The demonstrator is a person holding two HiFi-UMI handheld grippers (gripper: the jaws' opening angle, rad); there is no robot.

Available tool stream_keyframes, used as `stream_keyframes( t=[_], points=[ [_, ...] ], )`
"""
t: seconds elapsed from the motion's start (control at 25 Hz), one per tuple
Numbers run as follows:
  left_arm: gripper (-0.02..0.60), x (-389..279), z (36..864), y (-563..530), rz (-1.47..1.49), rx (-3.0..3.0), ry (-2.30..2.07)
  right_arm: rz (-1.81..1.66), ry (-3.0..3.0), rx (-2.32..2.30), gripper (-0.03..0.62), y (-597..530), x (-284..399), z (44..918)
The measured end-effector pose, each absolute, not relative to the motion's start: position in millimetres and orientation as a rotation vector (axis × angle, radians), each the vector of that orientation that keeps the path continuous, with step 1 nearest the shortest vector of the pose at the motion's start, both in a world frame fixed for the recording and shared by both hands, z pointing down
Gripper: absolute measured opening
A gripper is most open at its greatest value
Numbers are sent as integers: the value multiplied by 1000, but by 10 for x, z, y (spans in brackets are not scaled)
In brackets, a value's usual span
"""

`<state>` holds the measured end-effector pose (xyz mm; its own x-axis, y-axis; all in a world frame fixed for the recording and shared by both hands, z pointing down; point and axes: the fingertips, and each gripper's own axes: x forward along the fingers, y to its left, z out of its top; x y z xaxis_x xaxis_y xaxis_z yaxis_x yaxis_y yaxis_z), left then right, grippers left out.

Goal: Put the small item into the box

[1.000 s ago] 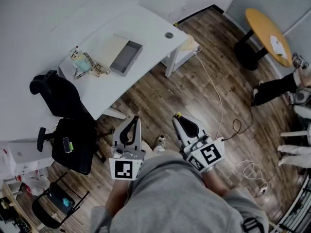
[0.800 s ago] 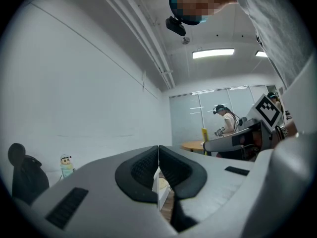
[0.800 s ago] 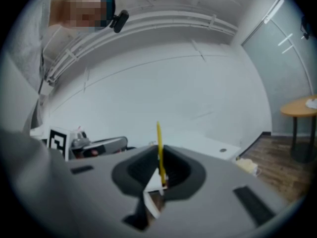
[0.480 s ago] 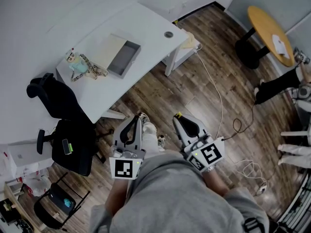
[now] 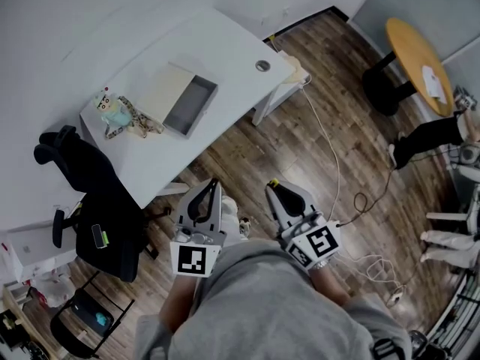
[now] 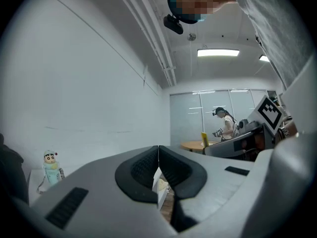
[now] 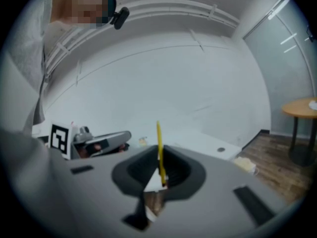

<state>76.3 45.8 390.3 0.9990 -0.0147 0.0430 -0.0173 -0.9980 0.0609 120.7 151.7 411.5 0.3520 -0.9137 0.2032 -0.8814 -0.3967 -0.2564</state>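
Note:
A small doll figure (image 5: 111,112) with a patterned strap lies at the left end of the white desk (image 5: 225,43). Right of it sits an open grey box (image 5: 191,105), its beige lid (image 5: 160,88) alongside. Both grippers are held close to the person's body, above the wooden floor and well short of the desk. The left gripper (image 5: 212,183) is shut with nothing in it (image 6: 158,148), and the doll (image 6: 49,166) shows far off to its left. The right gripper (image 5: 274,185) is shut too (image 7: 159,155), with a thin yellow strip standing up at the seam of its jaws.
A black office chair (image 5: 94,197) stands by the desk's near corner. A round wooden table (image 5: 417,49) and a seated person's legs (image 5: 427,135) are at the right. Cables (image 5: 352,201) trail over the floor. A white carton (image 5: 30,240) and bags lie at the far left.
The head view has drifted, so the desk, doll and box sit slightly lower and further left. Both grippers stay shut near the body.

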Motion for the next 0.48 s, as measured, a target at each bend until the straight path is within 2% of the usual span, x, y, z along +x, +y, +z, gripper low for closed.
stream_keyframes(
  t=[0.48],
  points=[
    [35,1494,3903,-311,57,3082,-62,-490,1706,-2500,52,779,1961,4121]
  ],
)
